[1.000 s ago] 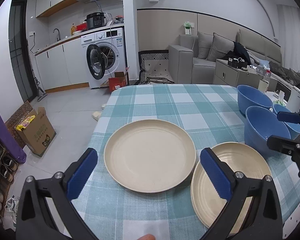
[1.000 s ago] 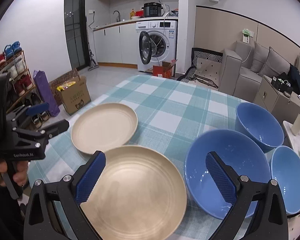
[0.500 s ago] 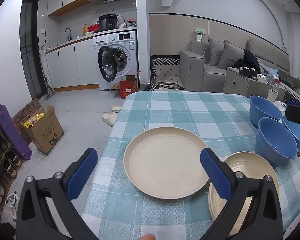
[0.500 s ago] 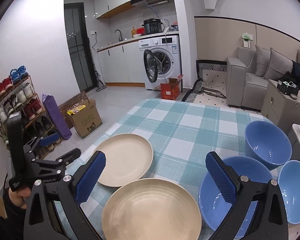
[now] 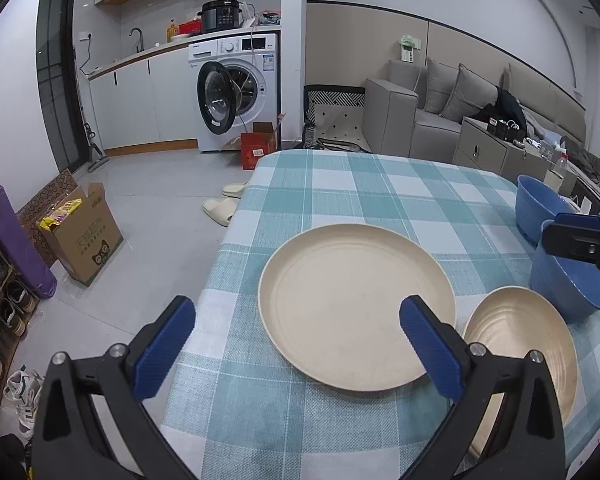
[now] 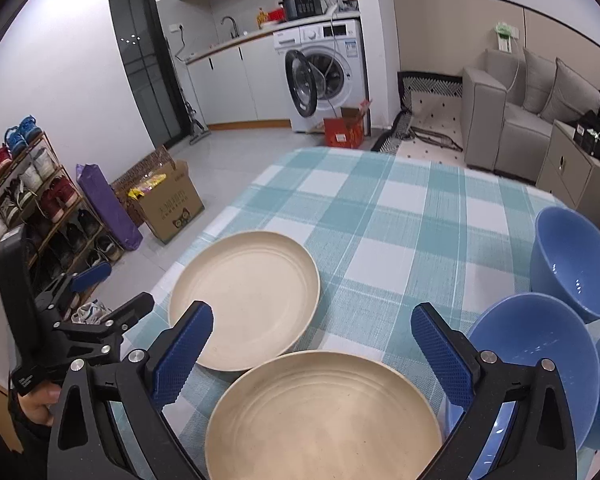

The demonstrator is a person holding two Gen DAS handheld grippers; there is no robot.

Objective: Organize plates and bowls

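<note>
Two cream plates and three blue bowls are sitting unstacked on the checked tablecloth (image 5: 364, 200). The left gripper (image 5: 296, 344) is hovering with jaws wide and empty over the near edge, framing the far plate (image 5: 356, 312). The right gripper (image 6: 312, 356) is hanging likewise wide and empty above the near plate (image 6: 324, 420), which is just beside the far one. The bowls (image 6: 532, 360) are clustering at the right, probably awaiting nesting.
</note>
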